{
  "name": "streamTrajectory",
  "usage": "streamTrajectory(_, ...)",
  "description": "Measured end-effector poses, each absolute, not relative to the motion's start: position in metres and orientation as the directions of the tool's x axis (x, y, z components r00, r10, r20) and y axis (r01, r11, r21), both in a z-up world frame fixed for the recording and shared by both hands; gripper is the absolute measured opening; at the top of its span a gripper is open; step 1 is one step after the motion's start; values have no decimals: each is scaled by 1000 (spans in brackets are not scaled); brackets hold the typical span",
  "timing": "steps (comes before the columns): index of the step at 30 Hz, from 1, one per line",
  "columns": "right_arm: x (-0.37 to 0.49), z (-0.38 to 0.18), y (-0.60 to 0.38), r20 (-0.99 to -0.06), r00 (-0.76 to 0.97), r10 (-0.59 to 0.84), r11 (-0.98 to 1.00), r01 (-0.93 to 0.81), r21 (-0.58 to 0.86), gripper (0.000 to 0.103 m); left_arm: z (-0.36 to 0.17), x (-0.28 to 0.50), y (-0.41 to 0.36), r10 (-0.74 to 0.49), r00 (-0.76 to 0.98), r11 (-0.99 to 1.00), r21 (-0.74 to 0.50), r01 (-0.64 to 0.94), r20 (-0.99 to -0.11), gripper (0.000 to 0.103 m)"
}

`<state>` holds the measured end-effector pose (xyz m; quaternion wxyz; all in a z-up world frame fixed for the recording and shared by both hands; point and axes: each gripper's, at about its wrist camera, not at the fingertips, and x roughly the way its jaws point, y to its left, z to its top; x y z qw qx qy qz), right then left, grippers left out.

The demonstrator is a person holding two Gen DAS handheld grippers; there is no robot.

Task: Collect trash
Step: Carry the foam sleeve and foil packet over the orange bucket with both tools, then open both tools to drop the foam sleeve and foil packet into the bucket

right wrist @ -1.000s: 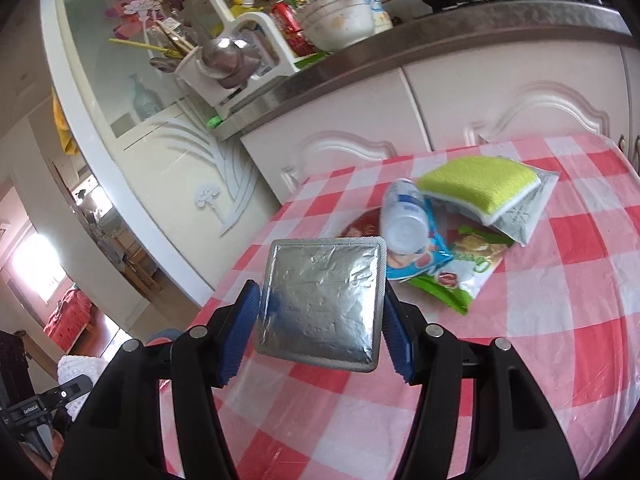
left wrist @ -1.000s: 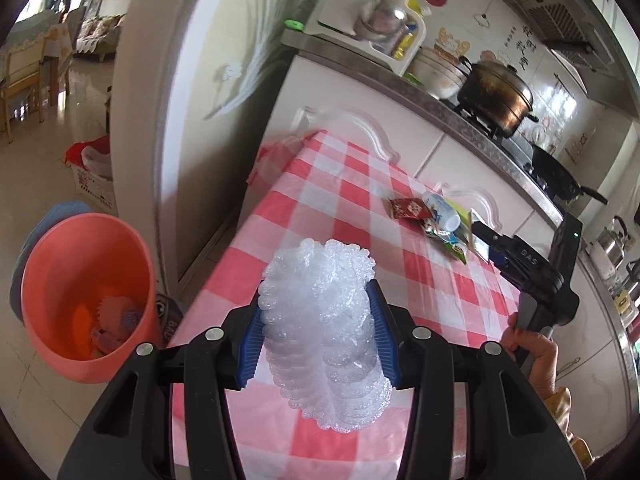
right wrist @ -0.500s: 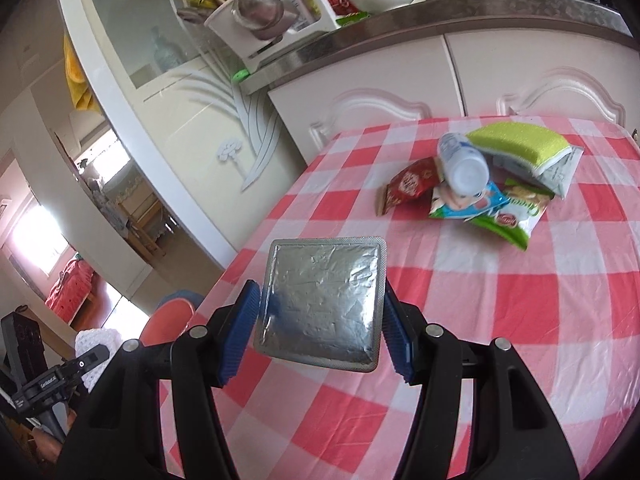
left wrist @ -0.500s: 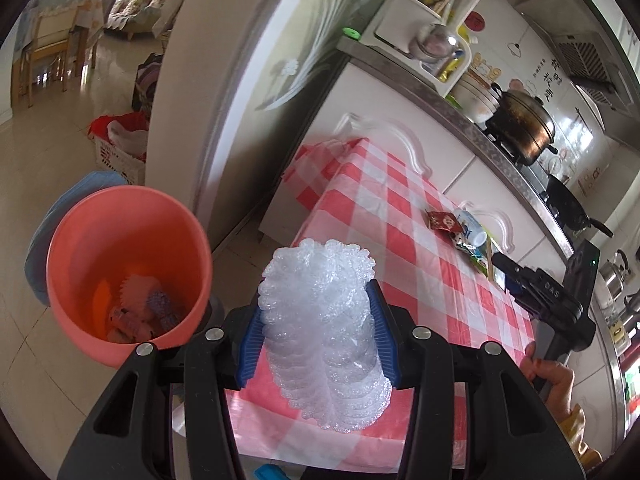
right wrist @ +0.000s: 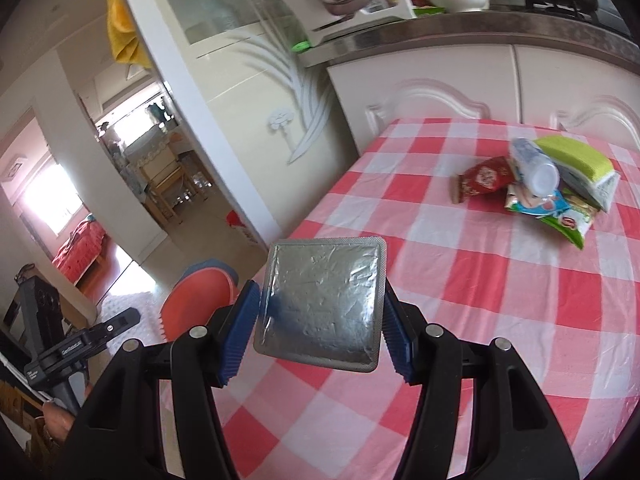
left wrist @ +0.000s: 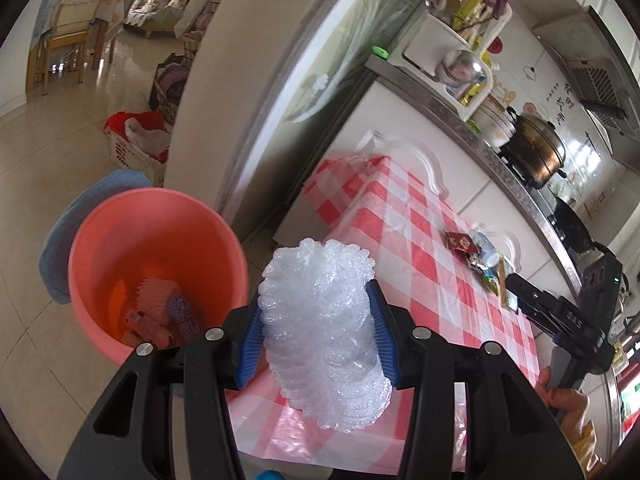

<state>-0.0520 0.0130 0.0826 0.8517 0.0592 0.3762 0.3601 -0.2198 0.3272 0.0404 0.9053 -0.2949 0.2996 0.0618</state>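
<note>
- Risk first: left gripper [left wrist: 318, 332] clamped on bubble wrap [left wrist: 324, 320], held short of the orange bin [left wrist: 156, 276], above the table corner; early release likely drops it on the floor or cloth.
- Right gripper [right wrist: 320, 316] pinching foil packet [right wrist: 322, 306] by its edges; thin, could slip or twist.
- Table edge [right wrist: 316, 216] close below; open floor beside the bin.
- More wrappers [right wrist: 536, 196] lying far across the cloth.

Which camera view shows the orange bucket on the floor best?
The left wrist view: the orange bucket shows its whole open rim and the trash lying inside. The right wrist view gives only part of the orange bucket, low beside the table edge, partly behind the right claw, and none of its contents.
</note>
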Motion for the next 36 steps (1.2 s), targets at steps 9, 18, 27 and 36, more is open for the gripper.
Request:
streamTrajectory(9,-71,93,78,-608,346,715,638,-679,363,60,41,-226,368,26,811,797,-478,-370,-584,49)
streamTrajectory(18,-84,101,152,-611,223,760,518,-776,361,60,34,-228,410,140,771,788,-401,-467,-621,49)
streamTrajectory(27,-91,96,222,-639,132,758,438,-828,349,60,18,-227,443,181,740,762,-383,-522,-648,49)
streamTrajectory(36,-87,67,277,-695,74,715,419,-842,341,60,3,-221,461,213,708,757,-345,-555,-673,50)
